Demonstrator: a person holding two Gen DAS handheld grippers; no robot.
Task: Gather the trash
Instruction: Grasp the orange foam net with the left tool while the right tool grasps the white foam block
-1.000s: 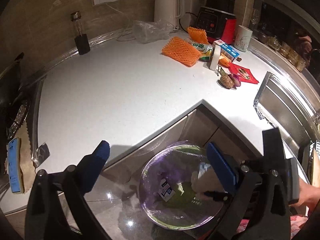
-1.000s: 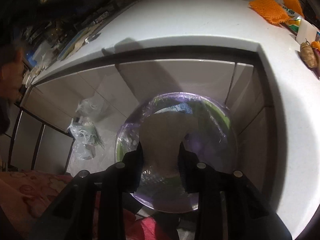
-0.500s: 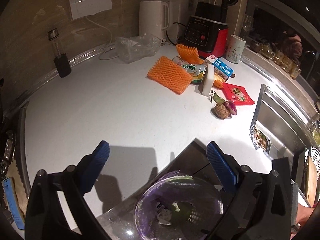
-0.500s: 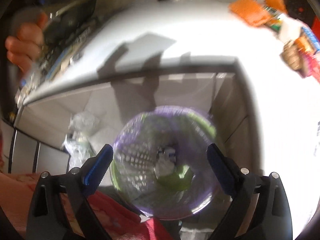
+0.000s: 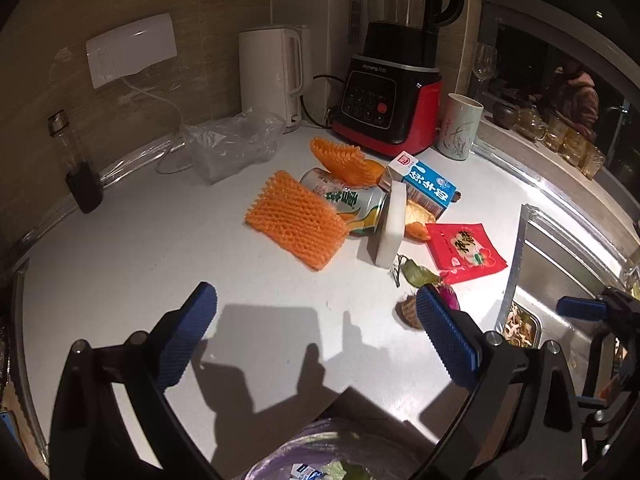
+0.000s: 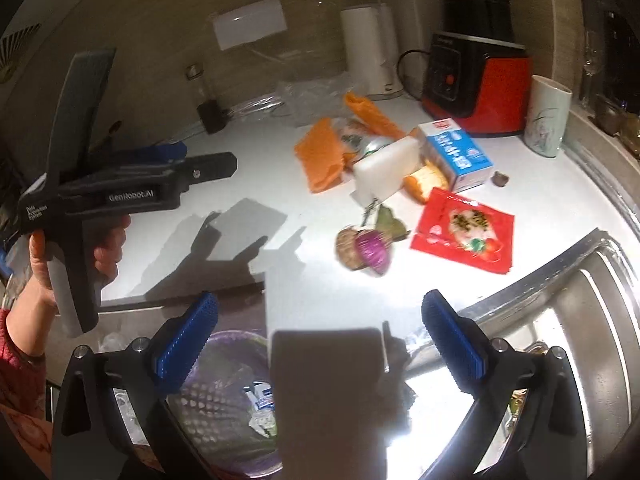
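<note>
White desk [image 5: 132, 248] fills both views, with the trash heaped at upper centre: orange foam net [image 5: 298, 220], drink can [image 5: 356, 204], blue milk carton [image 5: 428, 186], red wrapper [image 5: 466, 250]. Low in the frame sits the purple-lined bin [image 6: 224, 396]. Left gripper [image 5: 316, 332] stands wide apart, empty. Right gripper [image 6: 318, 330] has just been opening, nothing between its jaws.
</note>
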